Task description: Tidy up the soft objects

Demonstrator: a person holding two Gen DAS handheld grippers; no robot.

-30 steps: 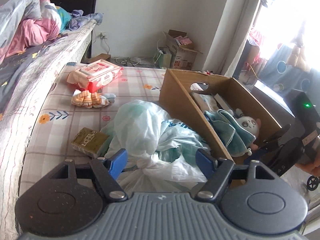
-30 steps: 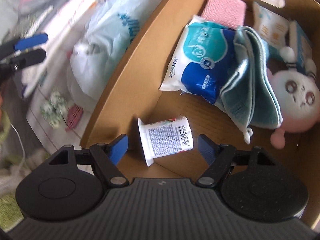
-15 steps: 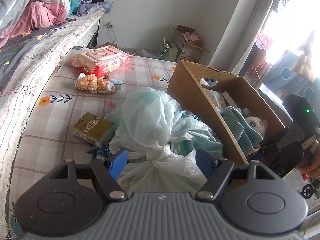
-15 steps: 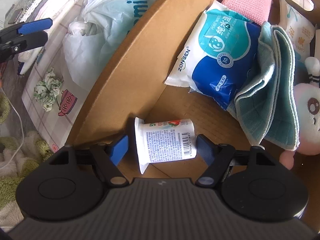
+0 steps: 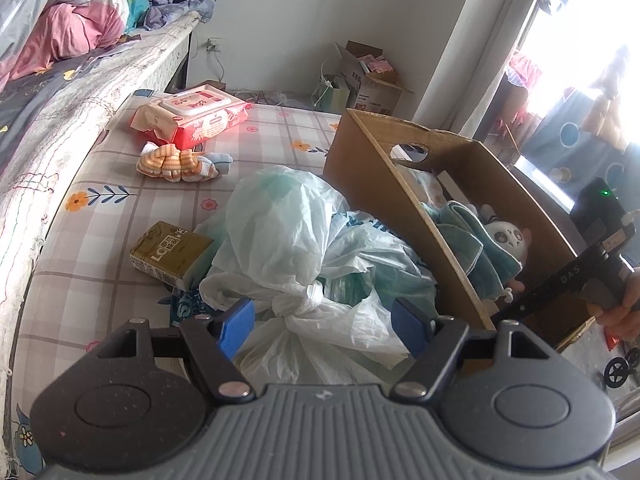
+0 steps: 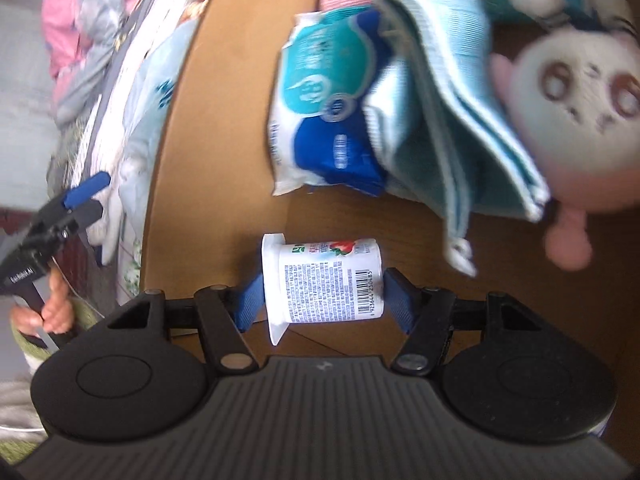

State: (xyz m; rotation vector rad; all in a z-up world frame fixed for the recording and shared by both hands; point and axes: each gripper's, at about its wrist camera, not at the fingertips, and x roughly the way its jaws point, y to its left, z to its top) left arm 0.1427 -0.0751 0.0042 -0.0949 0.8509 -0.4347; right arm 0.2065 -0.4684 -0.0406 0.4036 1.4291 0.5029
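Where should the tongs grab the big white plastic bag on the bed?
Probably the knot. The white plastic bag is puffy and slippery, but its tied neck bunches into a firm lump facing the left tongs, which are open on either side of it. Come in from that near side and pinch just below the knot.

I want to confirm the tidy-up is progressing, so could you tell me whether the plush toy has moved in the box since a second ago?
No. The plush toy lies against the same towel.

we see a box [image 6: 224,128] with a blue towel [image 6: 452,92], a white plush [image 6: 576,92] and a blue pack [image 6: 320,104]. a cup [image 6: 324,284] lies on its side.
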